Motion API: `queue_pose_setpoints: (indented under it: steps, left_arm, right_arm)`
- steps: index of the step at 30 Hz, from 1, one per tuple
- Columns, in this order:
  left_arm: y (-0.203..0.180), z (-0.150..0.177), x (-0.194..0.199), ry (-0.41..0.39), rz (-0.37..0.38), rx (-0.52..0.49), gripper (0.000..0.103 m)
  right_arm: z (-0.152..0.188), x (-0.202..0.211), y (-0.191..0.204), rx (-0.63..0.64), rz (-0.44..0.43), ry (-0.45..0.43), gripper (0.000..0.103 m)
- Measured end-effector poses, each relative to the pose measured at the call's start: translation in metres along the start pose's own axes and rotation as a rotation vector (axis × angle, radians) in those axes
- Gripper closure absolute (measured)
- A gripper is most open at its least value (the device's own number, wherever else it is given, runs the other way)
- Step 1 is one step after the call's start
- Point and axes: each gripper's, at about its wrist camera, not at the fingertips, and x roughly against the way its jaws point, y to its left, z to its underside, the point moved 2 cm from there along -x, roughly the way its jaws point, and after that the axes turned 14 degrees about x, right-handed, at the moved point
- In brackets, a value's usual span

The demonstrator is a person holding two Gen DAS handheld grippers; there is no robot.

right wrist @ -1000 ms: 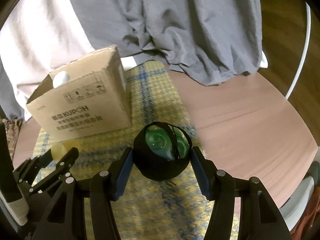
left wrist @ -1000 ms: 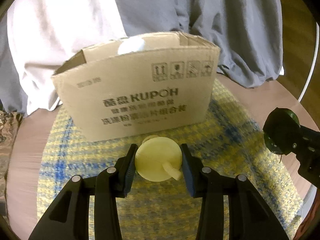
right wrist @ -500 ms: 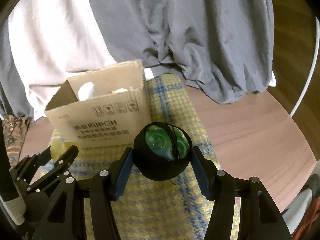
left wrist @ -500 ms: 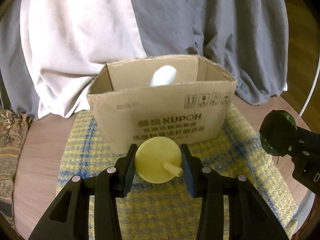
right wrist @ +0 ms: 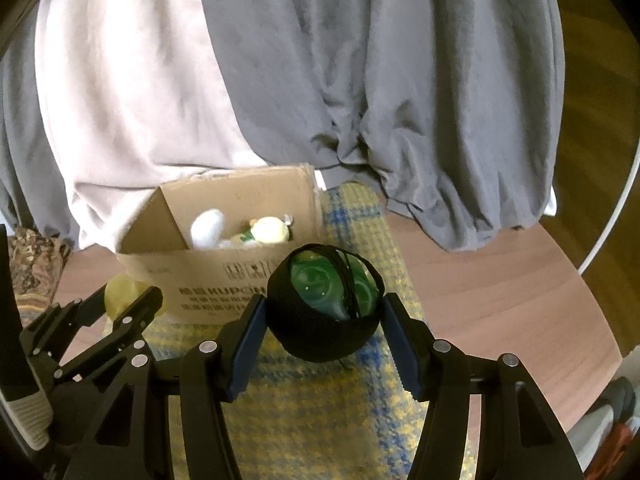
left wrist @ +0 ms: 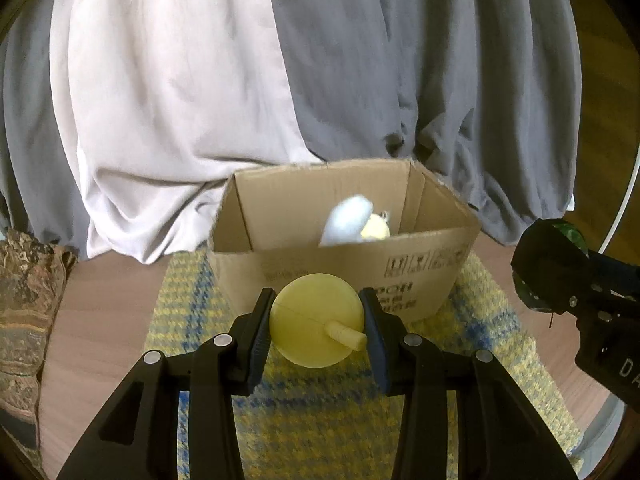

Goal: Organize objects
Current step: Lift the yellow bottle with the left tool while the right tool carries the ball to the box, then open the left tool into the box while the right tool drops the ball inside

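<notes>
My left gripper (left wrist: 318,326) is shut on a pale yellow round object with a short stub (left wrist: 316,320), held above the mat in front of the open cardboard box (left wrist: 424,280). My right gripper (right wrist: 324,320) is shut on a black mesh pouch with green contents (right wrist: 324,312), to the right of the box (right wrist: 224,276). In the left wrist view that pouch (left wrist: 548,256) shows at the right edge. Inside the box lie a white object (left wrist: 348,220) and a yellowish toy (right wrist: 272,230). The left gripper (right wrist: 128,300) shows at lower left of the right wrist view.
A yellow and blue woven mat (left wrist: 320,420) lies under the box on a round wooden table (right wrist: 500,300). Grey and white draped cloth (left wrist: 240,80) hangs behind the box. A patterned fabric (left wrist: 28,300) sits at the left edge.
Both grippers have risen with their objects, so the box now sits lower and farther in view and its inside shows. Both grips are unchanged.
</notes>
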Motion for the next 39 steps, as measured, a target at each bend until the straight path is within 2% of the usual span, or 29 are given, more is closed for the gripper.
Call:
queue_pose_setpoints:
  steps: [11,19,28,39]
  left_arm:
    - [0.005,-0.036,0.004,-0.041,0.017,0.008,0.062]
    - [0.006,-0.063,0.000,-0.058,0.012,0.009,0.062]
    - [0.010,-0.091,-0.014,-0.053,0.008,0.014,0.062]
    - [0.011,-0.105,-0.040,-0.025,-0.011,0.003,0.062]
  right_arm:
    - [-0.041,0.012,0.013,0.074,0.009,-0.059,0.045]
    - [-0.068,0.008,0.015,0.081,0.007,-0.073,0.045]
    - [-0.099,-0.012,0.008,0.071,-0.024,-0.062,0.045]
    - [-0.112,-0.045,0.005,0.057,-0.052,-0.013,0.045]
